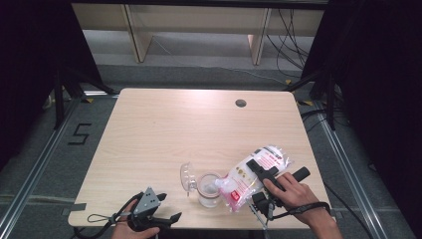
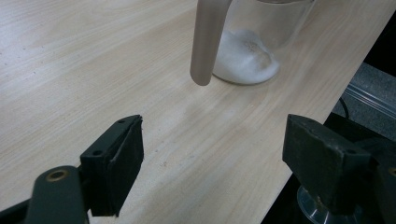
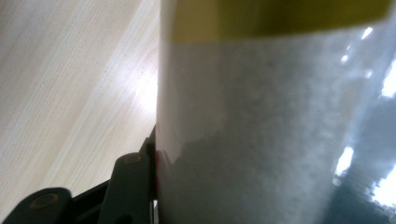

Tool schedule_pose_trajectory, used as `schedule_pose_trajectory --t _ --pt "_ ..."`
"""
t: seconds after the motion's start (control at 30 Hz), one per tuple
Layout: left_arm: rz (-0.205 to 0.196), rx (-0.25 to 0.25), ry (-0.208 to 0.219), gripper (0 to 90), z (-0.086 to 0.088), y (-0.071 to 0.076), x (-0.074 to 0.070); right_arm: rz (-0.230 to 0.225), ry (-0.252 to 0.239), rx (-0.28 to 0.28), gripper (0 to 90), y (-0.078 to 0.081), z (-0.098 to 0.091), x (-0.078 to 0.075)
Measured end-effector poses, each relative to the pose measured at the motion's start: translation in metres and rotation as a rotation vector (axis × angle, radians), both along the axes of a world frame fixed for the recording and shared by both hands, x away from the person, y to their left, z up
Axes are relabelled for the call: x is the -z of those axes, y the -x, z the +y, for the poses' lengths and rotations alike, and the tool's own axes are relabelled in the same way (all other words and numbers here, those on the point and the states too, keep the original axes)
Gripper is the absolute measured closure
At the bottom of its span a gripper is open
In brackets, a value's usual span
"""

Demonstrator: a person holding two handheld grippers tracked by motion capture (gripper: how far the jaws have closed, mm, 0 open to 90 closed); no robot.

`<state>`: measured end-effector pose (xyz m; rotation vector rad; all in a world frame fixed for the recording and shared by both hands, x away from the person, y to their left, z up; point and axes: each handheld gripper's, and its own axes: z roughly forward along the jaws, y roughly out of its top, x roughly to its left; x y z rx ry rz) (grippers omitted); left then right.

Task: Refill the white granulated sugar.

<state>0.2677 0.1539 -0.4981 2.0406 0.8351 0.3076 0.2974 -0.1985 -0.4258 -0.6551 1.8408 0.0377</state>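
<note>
1. Pale wooden table (image 1: 164, 134) on a grey floor, dark curtains at both sides.
2. Near the front edge stands a clear jug (image 1: 208, 189) with white powder (image 2: 245, 58) at its bottom.
3. Right gripper (image 1: 262, 174) clamps a plastic bag (image 1: 249, 179) of white grains, tilted with its lower end at the jug's rim.
4. Left gripper (image 1: 166, 208) sits at the table's front-left edge, jaws spread wide and holding nothing, pointed toward the jug.
</note>
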Motion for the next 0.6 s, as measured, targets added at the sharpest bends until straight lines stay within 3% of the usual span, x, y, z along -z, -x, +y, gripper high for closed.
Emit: schedule_pose_trajectory --t 0.17,0.6 --pt "-0.019 0.013 -0.007 20.2 0.0006 -0.0009 -0.0005 -0.003 -0.011 -0.006 53.9 -0.0005 -0.0006 0.0014" --pt "-0.022 0.021 -0.016 20.2 0.0013 -0.001 -0.0007 0.001 -0.015 -0.002 54.1 -0.0003 -0.001 0.0015"
